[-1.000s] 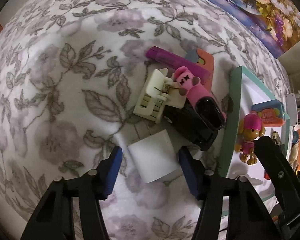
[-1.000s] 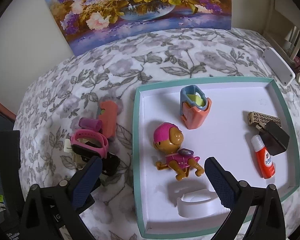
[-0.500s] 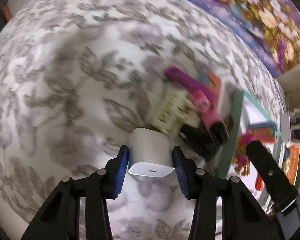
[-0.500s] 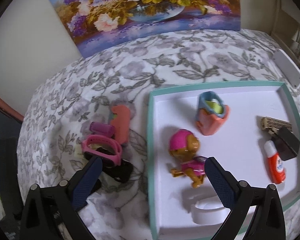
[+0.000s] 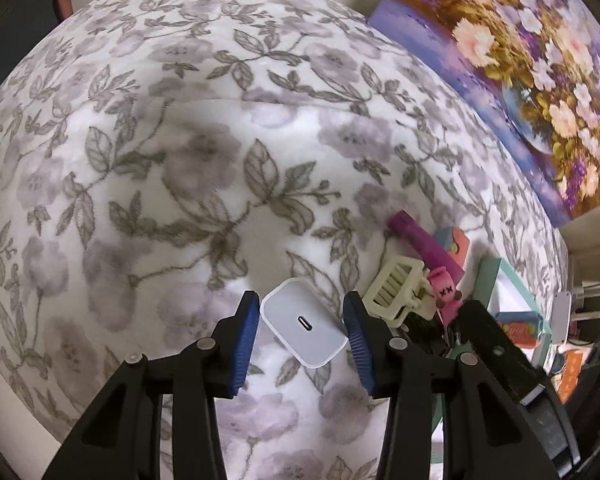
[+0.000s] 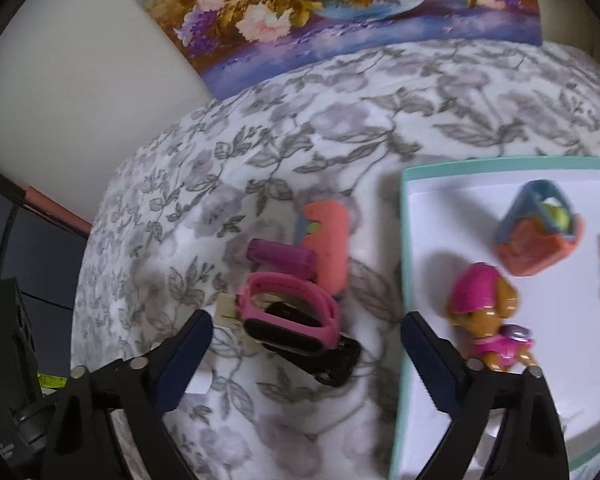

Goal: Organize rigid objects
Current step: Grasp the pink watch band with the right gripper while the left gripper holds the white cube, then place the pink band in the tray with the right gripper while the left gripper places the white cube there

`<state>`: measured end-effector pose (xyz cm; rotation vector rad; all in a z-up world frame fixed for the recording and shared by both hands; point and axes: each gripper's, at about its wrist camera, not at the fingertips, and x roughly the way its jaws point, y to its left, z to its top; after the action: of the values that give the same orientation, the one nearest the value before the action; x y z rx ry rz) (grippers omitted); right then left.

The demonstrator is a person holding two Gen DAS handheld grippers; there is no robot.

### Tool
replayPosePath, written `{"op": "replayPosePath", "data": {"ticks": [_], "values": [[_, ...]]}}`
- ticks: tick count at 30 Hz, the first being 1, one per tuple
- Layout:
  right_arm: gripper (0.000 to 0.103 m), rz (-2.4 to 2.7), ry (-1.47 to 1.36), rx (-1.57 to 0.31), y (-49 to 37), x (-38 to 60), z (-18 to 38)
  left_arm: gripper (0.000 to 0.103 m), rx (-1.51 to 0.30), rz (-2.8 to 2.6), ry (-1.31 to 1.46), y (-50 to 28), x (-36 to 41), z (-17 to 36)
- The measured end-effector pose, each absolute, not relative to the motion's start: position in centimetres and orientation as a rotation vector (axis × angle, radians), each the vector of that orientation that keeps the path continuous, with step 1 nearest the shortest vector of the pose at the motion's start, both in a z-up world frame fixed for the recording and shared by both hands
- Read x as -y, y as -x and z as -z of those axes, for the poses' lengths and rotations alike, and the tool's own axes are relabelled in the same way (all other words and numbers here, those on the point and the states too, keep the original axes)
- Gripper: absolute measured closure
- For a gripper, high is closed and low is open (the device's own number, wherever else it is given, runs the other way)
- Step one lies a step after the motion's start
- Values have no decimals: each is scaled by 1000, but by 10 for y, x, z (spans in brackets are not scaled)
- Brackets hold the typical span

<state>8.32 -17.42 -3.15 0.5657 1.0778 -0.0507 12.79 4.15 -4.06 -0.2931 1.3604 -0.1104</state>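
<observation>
Left hand-held gripper (image 5: 303, 323) clamps white charger (image 5: 304, 322) (port facing camera); right hand-held gripper (image 6: 306, 346) wide open, empty.

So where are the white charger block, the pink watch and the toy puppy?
white charger block (image 5: 305, 323): left wrist view, on its face with the port.
pink watch (image 6: 288, 314): right wrist view, on its pink band.
toy puppy (image 6: 488, 320): right wrist view, on its head.

Your left gripper (image 5: 301, 330) pinches a white charger (image 5: 305, 323), port facing you, tilted, lifted off the cloth. At its 2 o'clock a heap: cream clip (image 5: 396, 288), purple tube (image 5: 422, 244), pink band (image 6: 290, 312) on a black block (image 6: 328, 358). At 3 o'clock the tray (image 6: 405, 240) holds a pup toy (image 6: 488, 320).
</observation>
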Motion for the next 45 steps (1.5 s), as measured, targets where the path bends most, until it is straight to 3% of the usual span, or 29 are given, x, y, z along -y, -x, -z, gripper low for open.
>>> {"op": "replayPosePath", "data": {"ticks": [8,12,30,38,45], "values": [[24,29,-581,-1103,-100,163,48,58,-1367,106,301,-133,-43,44],[38,19,-581,-1113,-103,160,52,58,-1367,106,294,-133,-41,44],[38,52,-636,-1013,-61,201,4,58,-1219,189,195,-110,2,-20],[38,202,-559,-1003,-17,251,-21,59,-1167,328,64,-80,71,-47],[38,311,-542,-1039,17,304,-17,59,-1207,457,-95,-49,148,-32]]}}
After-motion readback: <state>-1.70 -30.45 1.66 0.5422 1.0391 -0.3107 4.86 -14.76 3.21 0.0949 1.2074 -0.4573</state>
